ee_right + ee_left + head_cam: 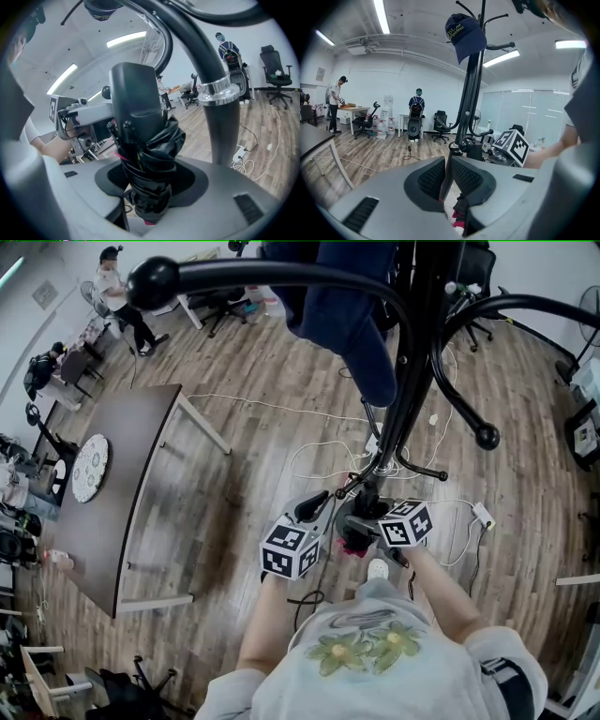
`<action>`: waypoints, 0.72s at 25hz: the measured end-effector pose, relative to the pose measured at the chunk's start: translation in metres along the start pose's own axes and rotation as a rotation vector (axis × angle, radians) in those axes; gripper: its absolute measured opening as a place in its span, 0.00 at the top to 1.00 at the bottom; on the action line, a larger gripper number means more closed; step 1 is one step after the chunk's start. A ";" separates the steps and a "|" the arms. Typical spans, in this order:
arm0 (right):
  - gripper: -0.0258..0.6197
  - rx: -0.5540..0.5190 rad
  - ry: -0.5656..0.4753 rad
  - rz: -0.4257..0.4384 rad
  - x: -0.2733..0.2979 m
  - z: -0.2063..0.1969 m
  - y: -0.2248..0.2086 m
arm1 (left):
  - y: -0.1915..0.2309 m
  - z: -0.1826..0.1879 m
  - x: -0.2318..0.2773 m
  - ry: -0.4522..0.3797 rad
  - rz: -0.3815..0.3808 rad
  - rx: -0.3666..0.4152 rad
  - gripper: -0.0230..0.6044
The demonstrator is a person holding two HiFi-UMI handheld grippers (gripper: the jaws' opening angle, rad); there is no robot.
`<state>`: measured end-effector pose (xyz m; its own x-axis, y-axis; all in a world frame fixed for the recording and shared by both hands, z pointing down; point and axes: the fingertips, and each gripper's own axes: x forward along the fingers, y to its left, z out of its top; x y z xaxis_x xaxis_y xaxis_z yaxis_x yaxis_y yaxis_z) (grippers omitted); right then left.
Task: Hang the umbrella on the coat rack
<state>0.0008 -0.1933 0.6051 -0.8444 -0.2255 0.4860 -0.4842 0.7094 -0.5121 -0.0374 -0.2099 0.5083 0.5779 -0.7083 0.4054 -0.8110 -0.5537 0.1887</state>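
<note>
The black coat rack (pixel 412 381) stands right in front of me, and a blue cap (pixel 347 315) hangs on one of its arms. My right gripper (pixel 361 526) is shut on the folded black umbrella (pixel 150 140), whose handle (pixel 136 101) points upward beside the rack pole (pixel 218 103). A bit of pink shows on the umbrella (pixel 354 540) in the head view. My left gripper (pixel 446 180) is shut on the umbrella's thin dark strap (pixel 452 157), which runs up out of the jaws. Both grippers sit close together low by the pole.
A ball-tipped rack arm (pixel 155 282) reaches far left overhead and another arm (pixel 486 437) curves down at the right. A dark table (pixel 122 484) with a patterned plate (pixel 90 467) stands left. White cables (pixel 328 456) lie on the wood floor. People work at the far left.
</note>
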 end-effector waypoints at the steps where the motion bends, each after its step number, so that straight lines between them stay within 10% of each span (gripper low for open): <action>1: 0.63 0.001 -0.001 -0.003 0.000 0.000 -0.002 | 0.000 0.000 0.000 0.000 0.000 -0.001 0.89; 18: 0.63 0.017 -0.006 -0.032 -0.007 -0.004 -0.016 | -0.008 -0.014 -0.002 0.028 0.002 0.000 0.90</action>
<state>0.0153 -0.2001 0.6127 -0.8297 -0.2518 0.4981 -0.5148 0.6902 -0.5085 -0.0332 -0.1983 0.5187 0.5735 -0.6966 0.4310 -0.8122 -0.5524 0.1879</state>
